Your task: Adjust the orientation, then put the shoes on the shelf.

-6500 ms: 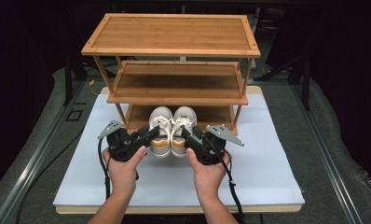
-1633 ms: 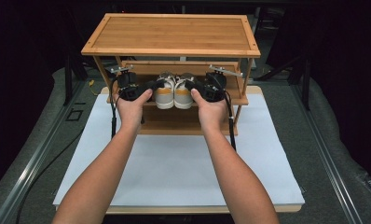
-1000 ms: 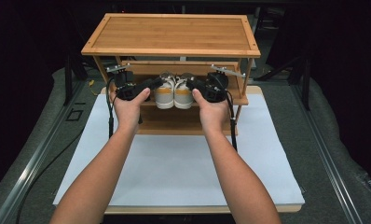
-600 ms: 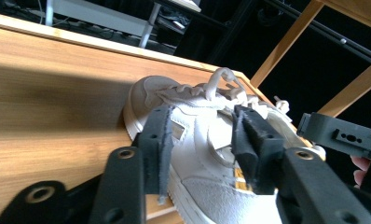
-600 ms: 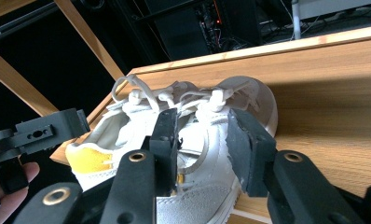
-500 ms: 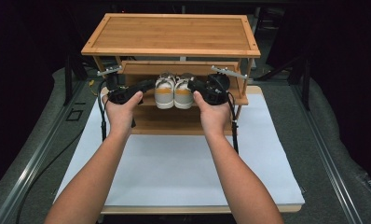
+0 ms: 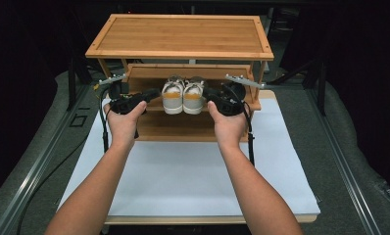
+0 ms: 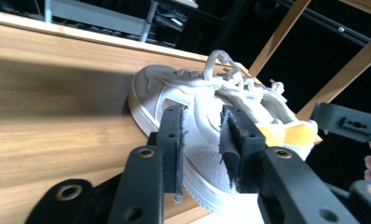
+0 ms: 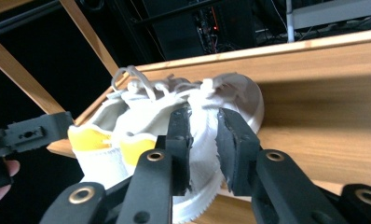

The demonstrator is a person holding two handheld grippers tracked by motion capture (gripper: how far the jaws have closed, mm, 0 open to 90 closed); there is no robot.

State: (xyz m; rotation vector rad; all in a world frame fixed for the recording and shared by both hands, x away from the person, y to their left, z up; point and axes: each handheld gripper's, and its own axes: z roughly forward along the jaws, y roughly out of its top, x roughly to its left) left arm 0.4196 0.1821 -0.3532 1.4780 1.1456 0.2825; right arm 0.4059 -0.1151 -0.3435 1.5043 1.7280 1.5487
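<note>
A pair of white shoes (image 7: 183, 95) with orange heel tabs stands side by side on the middle shelf (image 7: 144, 73) of a wooden rack (image 7: 181, 36), heels toward me. My left gripper (image 7: 151, 93) is a little left of the left shoe (image 8: 197, 107), apart from it. Its jaws have just been closing and hold nothing, with a gap between the pads (image 8: 174, 135). My right gripper (image 7: 208, 94) is close beside the right shoe (image 9: 207, 100). Its jaws have also just been closing on nothing, and a gap remains.
The rack stands at the back of a white mat (image 7: 183, 171) on the table. Its top board overhangs both grippers, and its slanted side posts (image 7: 259, 81) flank them. The bottom shelf (image 7: 173, 129) lies below the hands. Cables hang from both grippers.
The shoes went from the mat up onto the middle shelf. Over the last second the left hand drew away to the left of the shoes; the right hand stayed beside them.
</note>
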